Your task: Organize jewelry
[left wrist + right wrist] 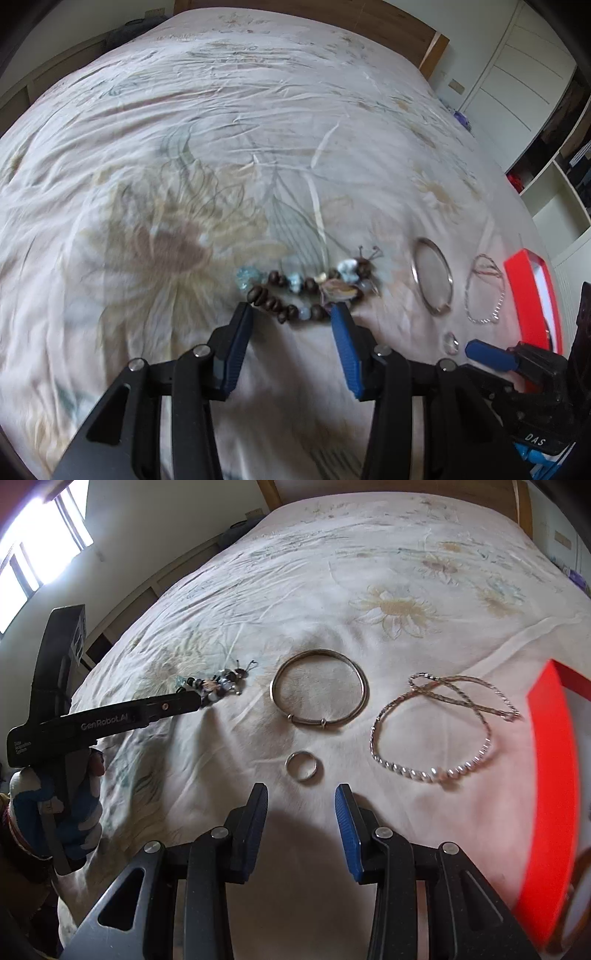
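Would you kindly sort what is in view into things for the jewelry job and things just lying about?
Job: beaded bracelet, bangle, ring, chain, red box.
Lying about: bedspread, headboard, shelves.

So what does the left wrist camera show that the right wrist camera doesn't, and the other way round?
Only the left wrist view shows the beaded bracelet close up, lying just ahead of the left gripper with its jaws open, plus white shelving at the far right. Only the right wrist view shows a bright window, the gloved left hand holding its gripper, and the right gripper with open jaws just short of the small ring. Both share the floral bedspread, the silver bangle, the chain necklace, the ring and the red box.
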